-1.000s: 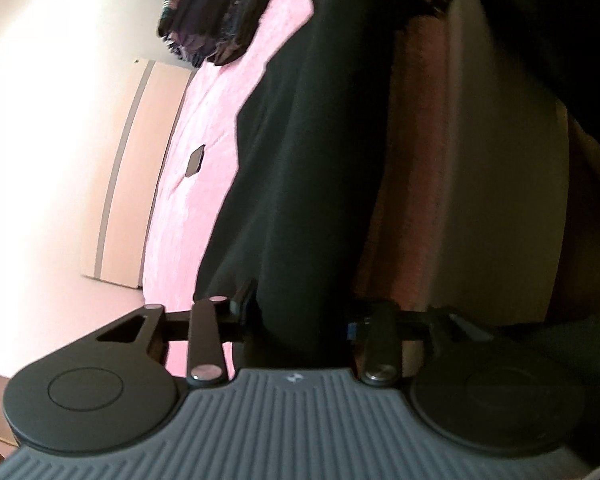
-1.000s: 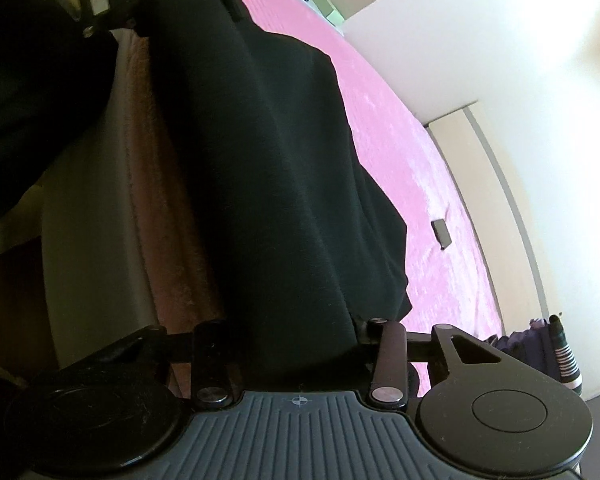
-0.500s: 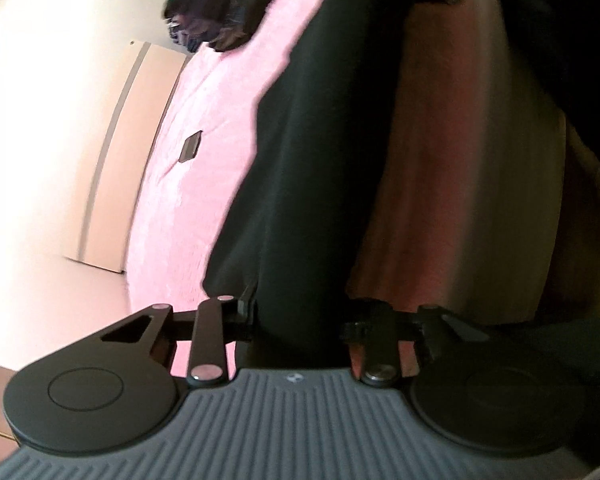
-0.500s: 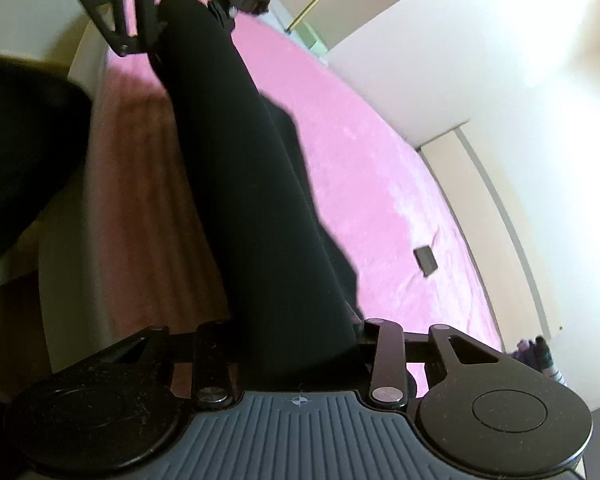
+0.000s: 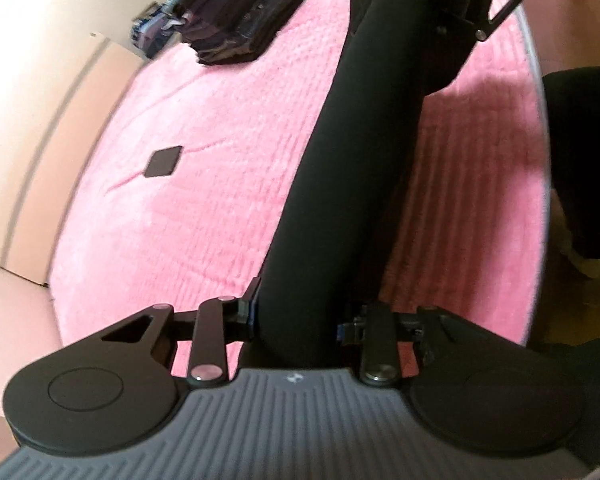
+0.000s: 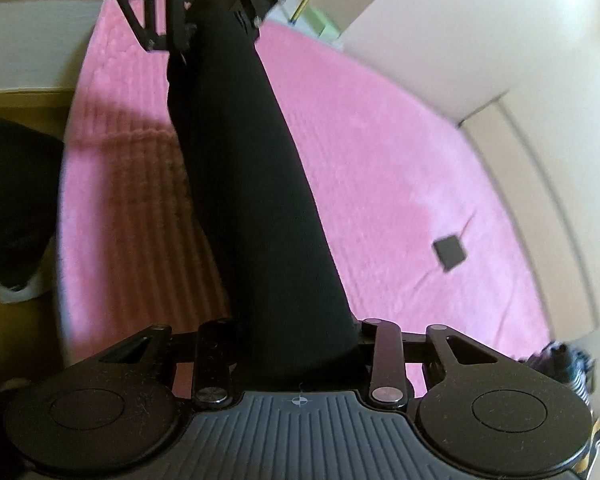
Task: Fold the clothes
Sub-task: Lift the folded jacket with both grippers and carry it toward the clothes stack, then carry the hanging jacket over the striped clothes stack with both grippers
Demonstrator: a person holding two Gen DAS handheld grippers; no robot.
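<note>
Two grippers stretch a black garment above a pink bed.
Left gripper [image 5: 296,316] & right gripper [image 6: 296,344] each clamp an end of the black garment [image 5: 360,160], taut btwn them over the pink blanket [image 5: 204,184]; folded clothes pile [image 5: 236,20] far corner.

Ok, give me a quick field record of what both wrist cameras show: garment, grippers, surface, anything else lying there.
garment: black garment, stretched between the two grippers above the bed
left gripper: shut on one end of it
right gripper: shut on the other end
surface: pink blanket
also on blanket: small black square; stack of dark folded clothes at the far end
fold state: not yet laid down
</note>
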